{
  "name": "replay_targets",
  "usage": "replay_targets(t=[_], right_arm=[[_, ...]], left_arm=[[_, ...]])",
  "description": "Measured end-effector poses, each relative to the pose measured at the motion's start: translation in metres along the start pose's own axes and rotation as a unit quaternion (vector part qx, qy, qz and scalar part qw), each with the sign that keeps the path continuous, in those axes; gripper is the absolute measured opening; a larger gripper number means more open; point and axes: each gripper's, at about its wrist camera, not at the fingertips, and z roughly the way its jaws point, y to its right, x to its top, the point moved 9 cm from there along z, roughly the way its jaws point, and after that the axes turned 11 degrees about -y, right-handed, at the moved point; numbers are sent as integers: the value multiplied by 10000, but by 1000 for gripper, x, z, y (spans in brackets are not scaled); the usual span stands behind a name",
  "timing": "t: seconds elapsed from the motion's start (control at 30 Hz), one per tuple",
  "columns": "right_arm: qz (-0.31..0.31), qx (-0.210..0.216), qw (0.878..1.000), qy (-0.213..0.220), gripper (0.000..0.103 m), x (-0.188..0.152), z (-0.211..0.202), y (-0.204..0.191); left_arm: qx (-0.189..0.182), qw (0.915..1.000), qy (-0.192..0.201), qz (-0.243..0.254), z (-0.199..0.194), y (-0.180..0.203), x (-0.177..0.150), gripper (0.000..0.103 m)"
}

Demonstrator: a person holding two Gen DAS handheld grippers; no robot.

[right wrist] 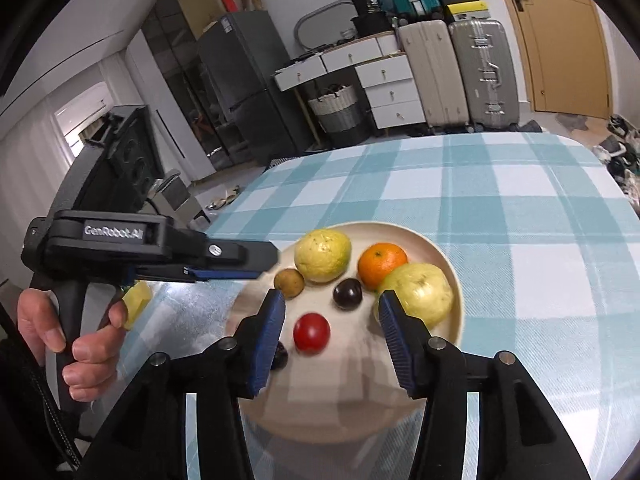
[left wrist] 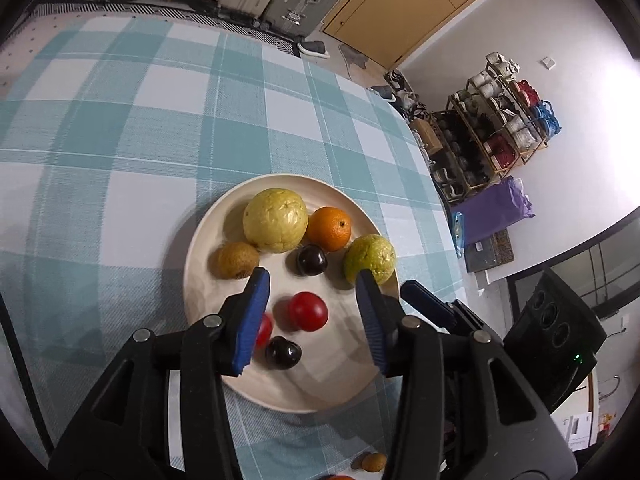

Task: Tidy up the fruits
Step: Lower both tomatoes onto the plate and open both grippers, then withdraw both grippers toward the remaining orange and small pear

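A cream plate (left wrist: pixel 208 248) (right wrist: pixel 444 256) holds a large yellow guava (left wrist: pixel 276 219) (right wrist: pixel 420 294), a greenish guava (left wrist: pixel 370 258) (right wrist: pixel 323 255), an orange (left wrist: pixel 329 228) (right wrist: pixel 382 264), a brown kiwi (left wrist: pixel 234 260) (right wrist: pixel 289 282), two dark plums (left wrist: pixel 311 260) (left wrist: pixel 283 353) and red tomatoes (left wrist: pixel 307 311) (right wrist: pixel 311 332). My left gripper (left wrist: pixel 312 276) is open and empty above the plate; it also shows in the right wrist view (right wrist: pixel 256 268). My right gripper (right wrist: pixel 332 300) is open and empty over the plate, a tomato between its fingers.
The plate sits on a teal checked tablecloth (left wrist: pixel 160 120) near the table's right edge. A small brown fruit (left wrist: pixel 374 462) lies on the cloth below the plate. A yellow fruit (right wrist: pixel 136 306) shows behind the hand. Suitcases and drawers stand beyond the table.
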Motion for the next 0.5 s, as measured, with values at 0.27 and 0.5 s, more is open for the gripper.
replay_targets(t=[0.27, 0.5], right_arm=[[10, -127, 9998, 171, 62, -12, -27, -5], [-38, -211, 9992, 326, 69, -20, -49, -13]], left_arm=[[214, 9992, 307, 136, -28, 8, -20, 48], [758, 9948, 567, 365, -47, 17, -43, 49]])
